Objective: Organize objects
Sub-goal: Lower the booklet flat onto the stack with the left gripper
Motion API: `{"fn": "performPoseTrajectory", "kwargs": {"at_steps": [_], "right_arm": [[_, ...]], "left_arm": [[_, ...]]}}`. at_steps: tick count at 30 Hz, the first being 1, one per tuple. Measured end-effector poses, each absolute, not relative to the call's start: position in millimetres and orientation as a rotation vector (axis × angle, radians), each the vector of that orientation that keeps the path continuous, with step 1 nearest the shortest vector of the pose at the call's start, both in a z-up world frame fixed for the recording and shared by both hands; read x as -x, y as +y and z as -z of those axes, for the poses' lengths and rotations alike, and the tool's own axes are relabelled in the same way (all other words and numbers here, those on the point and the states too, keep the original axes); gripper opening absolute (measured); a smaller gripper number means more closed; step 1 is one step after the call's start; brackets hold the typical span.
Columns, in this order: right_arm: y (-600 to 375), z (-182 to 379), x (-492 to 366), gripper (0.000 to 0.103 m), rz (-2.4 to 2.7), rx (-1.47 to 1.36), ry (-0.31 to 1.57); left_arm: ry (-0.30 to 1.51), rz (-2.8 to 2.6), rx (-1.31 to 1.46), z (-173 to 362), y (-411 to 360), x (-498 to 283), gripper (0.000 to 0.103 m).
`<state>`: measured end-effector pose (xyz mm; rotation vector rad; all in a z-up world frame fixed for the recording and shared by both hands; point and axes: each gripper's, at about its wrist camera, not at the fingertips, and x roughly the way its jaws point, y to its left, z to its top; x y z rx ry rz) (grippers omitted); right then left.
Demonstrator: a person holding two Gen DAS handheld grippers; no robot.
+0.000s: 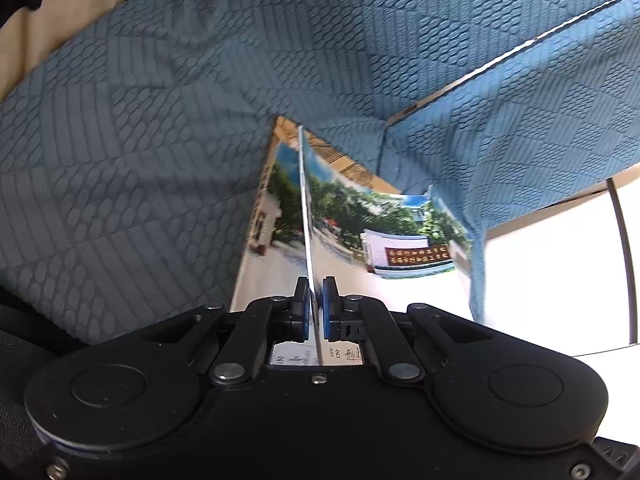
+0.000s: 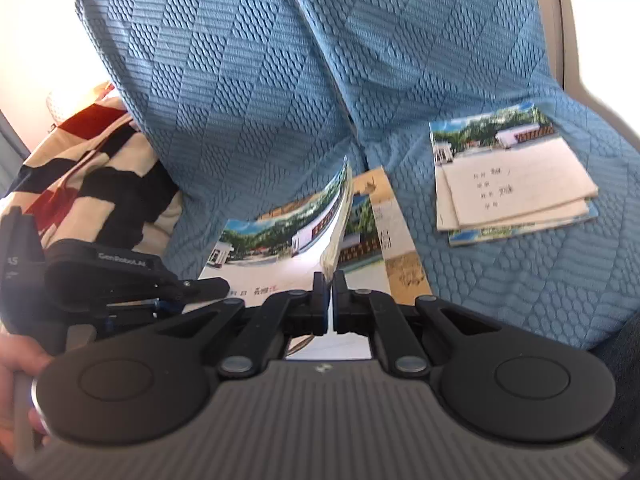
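Observation:
A thin notebook [image 1: 380, 216] with a photo cover of trees and a gate hangs just above the blue sofa seat. My left gripper [image 1: 316, 284] is shut on its edge, which I see edge-on. In the right wrist view the same notebook [image 2: 272, 240] curves upward. My right gripper [image 2: 330, 278] is shut on its right edge. My left gripper [image 2: 200, 286] reaches in from the left and clamps the notebook's near left side. Another booklet [image 2: 396, 240] with a tan cover lies on the seat under it. A stack of similar notebooks [image 2: 512, 188] rests on the seat to the right.
The sofa [image 2: 260, 80] wears a blue textured cover, and its backrest rises close behind the notebooks. A striped red, black and cream cushion [image 2: 92, 176] sits at the left. A hand [image 2: 16, 360] holds the left gripper. Past the sofa's arm [image 1: 520, 120] is a bright white area [image 1: 560, 260].

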<state>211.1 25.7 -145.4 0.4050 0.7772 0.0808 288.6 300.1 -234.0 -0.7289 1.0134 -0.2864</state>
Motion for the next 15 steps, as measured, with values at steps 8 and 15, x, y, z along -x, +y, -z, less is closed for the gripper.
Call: {"fn": "performPoseTrajectory", "kwargs": {"at_steps": [8, 15], "right_arm": [[25.4, 169.0, -212.2, 0.01, -0.077, -0.393, 0.887], [25.5, 175.3, -213.0, 0.011, -0.085, -0.395, 0.917]], "left_arm": [[1.042, 0.23, 0.733, 249.7, 303.6, -284.2, 0.005], [1.035, 0.219, 0.725, 248.7, 304.1, -282.7, 0.005]]}}
